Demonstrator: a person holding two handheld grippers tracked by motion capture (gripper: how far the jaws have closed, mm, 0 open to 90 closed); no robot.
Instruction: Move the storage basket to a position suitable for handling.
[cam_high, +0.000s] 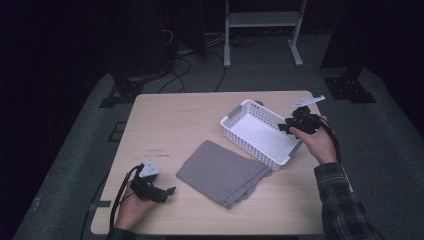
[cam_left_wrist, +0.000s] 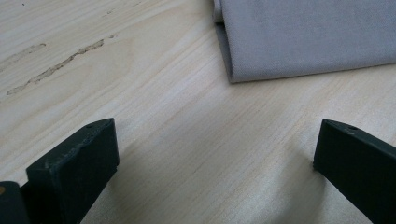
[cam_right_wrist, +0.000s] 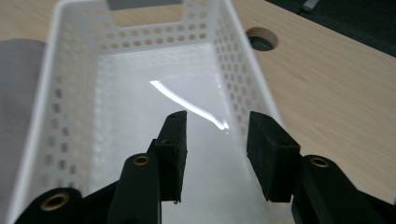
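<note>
Dim room, pale wooden counter (cam_high: 165, 125); the folded grey cloth (cam_high: 220, 172) lies mid-counter, its far corner touching the white basket (cam_high: 239, 109); the left claw (cam_high: 171, 190), jaws wide apart and empty, rests short of the cloth; the right claw (cam_right_wrist: 215, 149), part-open and empty, hangs at the basket's end; a shallow pinch could peel off one layer and unfold it.

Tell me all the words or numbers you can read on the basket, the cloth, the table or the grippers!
There are none to read. The white basket has plain walls with little holes and grey handles, no label. The grey cloth is plain. The wooden table shows only grain and a few scuff marks. The left gripper and right gripper are black with no lettering that shows.
</note>
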